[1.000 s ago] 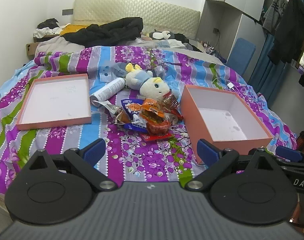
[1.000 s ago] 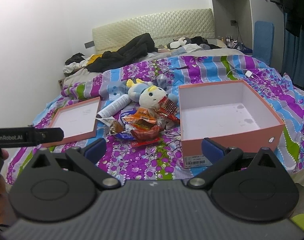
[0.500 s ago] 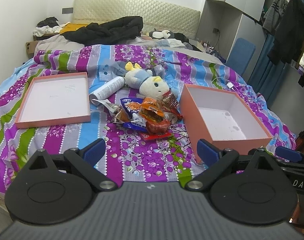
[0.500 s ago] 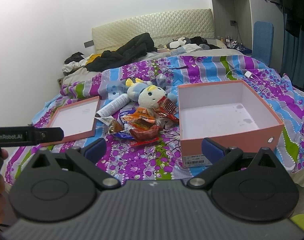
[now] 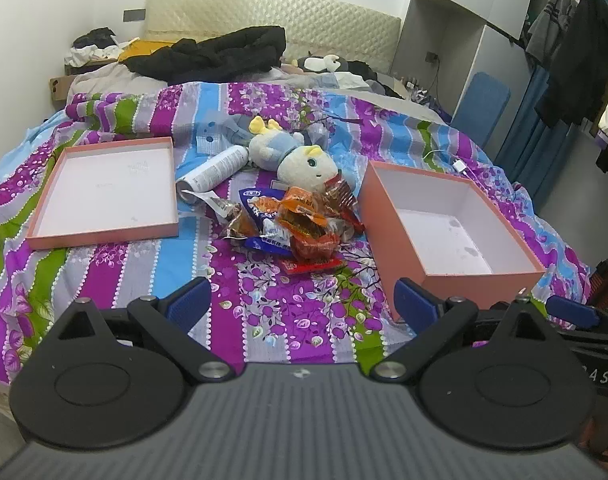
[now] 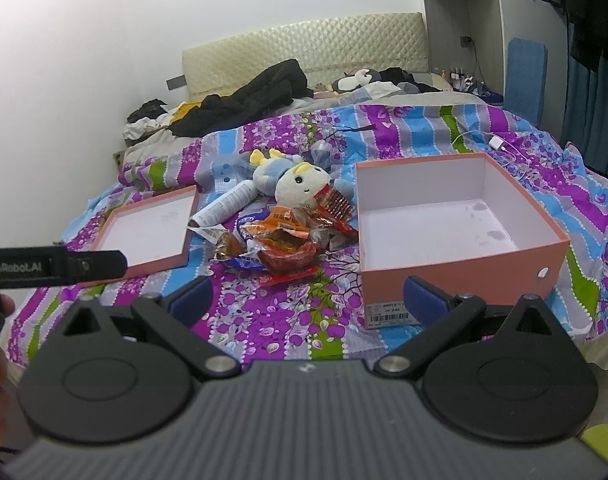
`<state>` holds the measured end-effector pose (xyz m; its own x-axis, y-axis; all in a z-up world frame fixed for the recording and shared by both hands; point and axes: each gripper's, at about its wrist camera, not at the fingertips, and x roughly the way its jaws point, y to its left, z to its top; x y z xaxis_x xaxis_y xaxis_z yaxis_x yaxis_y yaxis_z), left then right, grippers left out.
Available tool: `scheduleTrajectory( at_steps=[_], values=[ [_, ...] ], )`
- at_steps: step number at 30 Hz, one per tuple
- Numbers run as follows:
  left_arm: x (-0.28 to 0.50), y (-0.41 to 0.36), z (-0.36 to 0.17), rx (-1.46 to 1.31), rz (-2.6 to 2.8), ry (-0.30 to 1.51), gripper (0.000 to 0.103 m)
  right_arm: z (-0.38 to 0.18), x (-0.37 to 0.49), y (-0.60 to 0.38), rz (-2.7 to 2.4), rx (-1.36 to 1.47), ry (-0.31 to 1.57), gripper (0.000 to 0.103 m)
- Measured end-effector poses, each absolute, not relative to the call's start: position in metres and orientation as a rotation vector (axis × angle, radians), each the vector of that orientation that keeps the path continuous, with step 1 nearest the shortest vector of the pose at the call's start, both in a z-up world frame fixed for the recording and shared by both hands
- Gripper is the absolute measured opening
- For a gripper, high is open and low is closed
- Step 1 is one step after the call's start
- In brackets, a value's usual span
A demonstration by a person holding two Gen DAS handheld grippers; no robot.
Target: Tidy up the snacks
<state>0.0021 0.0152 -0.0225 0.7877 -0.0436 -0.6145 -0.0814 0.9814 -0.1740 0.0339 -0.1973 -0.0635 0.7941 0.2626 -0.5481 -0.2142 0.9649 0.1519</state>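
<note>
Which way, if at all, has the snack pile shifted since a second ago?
No. The snack pile still lies between the pink lid and the open box, by the plush toy.

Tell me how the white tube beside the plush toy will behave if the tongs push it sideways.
The white tube lies on its side on the soft bedspread, so it probably rolls a little, then stalls in the fabric. Its crimped end suggests a squeezable body that may dent under a pinch. It looks light.
</note>
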Motion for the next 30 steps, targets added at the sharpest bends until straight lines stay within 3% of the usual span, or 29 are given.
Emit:
scheduleTrajectory(
  at_steps=[30],
  values=[
    [0.047, 0.039, -0.090, -0.248, 0.014, 0.751, 0.099, -0.115, 0.065, -0.184, 0.230, 0.080, 0.686, 0.103]
  ],
)
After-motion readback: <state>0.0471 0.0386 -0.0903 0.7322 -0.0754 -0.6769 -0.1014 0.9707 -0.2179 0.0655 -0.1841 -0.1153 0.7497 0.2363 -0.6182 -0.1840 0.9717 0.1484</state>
